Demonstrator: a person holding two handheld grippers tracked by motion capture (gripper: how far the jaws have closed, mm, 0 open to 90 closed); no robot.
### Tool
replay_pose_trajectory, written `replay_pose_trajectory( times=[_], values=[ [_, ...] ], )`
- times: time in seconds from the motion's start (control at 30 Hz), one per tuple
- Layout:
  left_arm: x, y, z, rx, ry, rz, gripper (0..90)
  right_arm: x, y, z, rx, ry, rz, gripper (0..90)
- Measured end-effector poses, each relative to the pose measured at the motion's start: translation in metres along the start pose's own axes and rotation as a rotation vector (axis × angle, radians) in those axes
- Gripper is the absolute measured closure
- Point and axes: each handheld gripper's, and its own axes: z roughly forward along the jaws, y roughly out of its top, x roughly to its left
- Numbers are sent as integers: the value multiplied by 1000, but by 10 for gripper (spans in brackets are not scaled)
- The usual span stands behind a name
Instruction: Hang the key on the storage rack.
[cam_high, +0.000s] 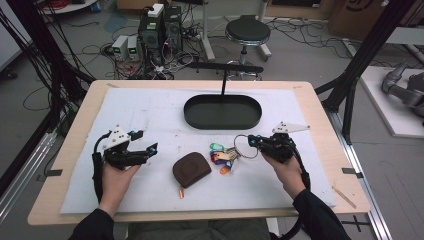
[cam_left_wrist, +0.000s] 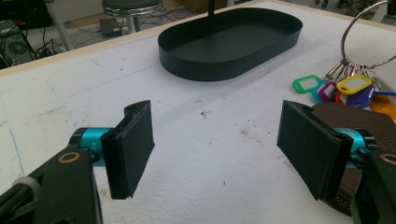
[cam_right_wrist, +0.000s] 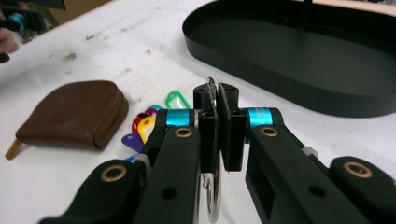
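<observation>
Black fingers (cam_left_wrist: 133, 147), cyan collars, dark sleeves (cam_high: 320, 215)

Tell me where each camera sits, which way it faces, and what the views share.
High view: above the person's side, looking forward and down at the table; both forearms enter from below, left tongs and right tongs.
Left gripper view: on the left tongs, jaws wide apart, facing the black tray.
Right gripper view: on the right tongs, shut on the key ring.
Shared: tray, brown pouch, key tags.

On a white mat (cam_high: 150, 190), the right gripper (cam_high: 253, 142) pinches a key ring (cam_high: 245, 146) with coloured tags (cam_high: 221, 156); the left gripper (cam_high: 148, 141) stands open beside a brown pouch (cam_high: 190, 169).
</observation>
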Motion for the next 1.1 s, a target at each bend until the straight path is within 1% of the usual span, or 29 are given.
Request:
replay_pose_trajectory(
  times=[0.07,0.1,0.17,0.33,0.43,0.53,0.6,0.73,0.9,1.1],
  values=[
    [0,0,0,3,-3,3,269,1,2,-2,-8,0,1,880],
    [-1,0,1,4,-4,3,269,0,3,-2,-10,-3,-10,880],
    [-1,0,1,2,-5,2,269,1,3,-3,-11,-3,-7,880],
    [0,0,1,7,-4,3,269,3,9,-7,-20,5,-31,882],
    [0,0,1,5,-6,1,269,5,13,-8,-15,9,-67,883],
    [1,0,1,4,-7,1,270,6,15,-9,-15,10,-80,883],
    [0,0,2,3,-11,-1,269,8,19,-11,-13,21,-94,883],
    [0,0,2,7,-8,2,270,9,24,-15,-21,27,-108,883],
    [0,0,3,9,-8,5,269,7,30,-19,-36,32,-108,883],
    [0,0,3,11,-6,2,269,5,37,-23,-56,51,-119,883]
  ],
)
